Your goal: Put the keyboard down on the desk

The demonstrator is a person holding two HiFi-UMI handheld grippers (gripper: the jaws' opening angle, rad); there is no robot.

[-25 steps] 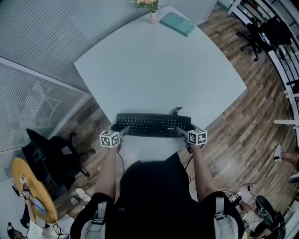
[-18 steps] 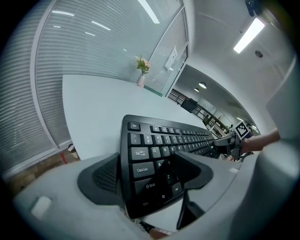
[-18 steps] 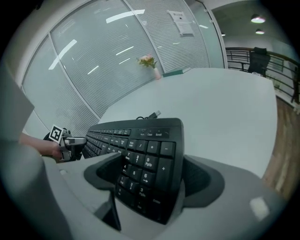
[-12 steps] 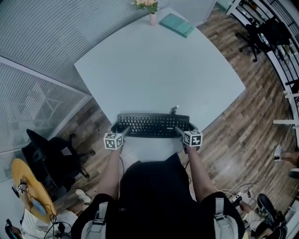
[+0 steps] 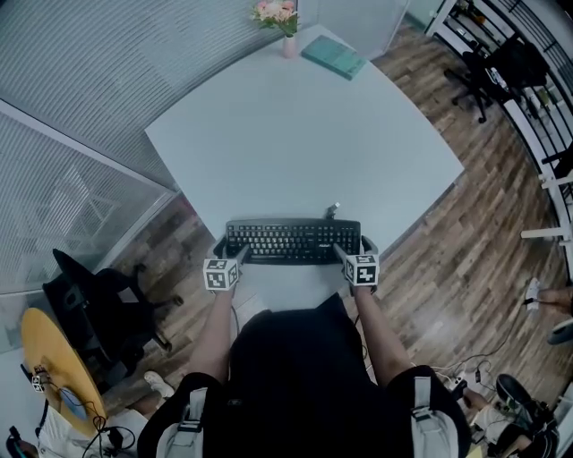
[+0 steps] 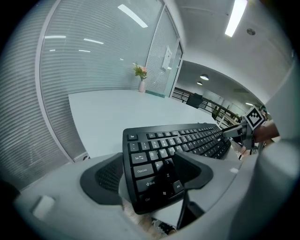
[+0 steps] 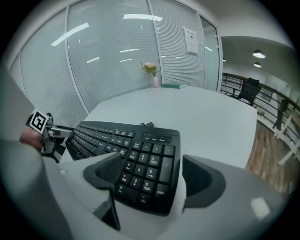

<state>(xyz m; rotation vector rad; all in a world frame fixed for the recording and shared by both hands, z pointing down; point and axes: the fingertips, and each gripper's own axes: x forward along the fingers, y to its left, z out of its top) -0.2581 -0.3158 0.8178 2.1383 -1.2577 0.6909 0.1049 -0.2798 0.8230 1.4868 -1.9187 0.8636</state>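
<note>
Looking down from the head view, the black full-size plastic keyboard (image 5: 291, 241) lies flat on the pale grey surface (image 5: 304, 134), close to its near edge. The left gripper (image 5: 240, 253) sits at its left end and the right gripper (image 5: 343, 253) at its right end. Well apart, at the far corner, stand a pink vase of flowers (image 5: 279, 18) and a flat teal book (image 5: 333, 56).

Over to the left gripper view: fingers (image 6: 108, 176) spread wide, the keyboard's left end between them, one finger in front of the keys.

Right gripper view now: fingers (image 7: 202, 180) wide as well, the number pad between them, with a clear gap beside the outer finger.
</note>
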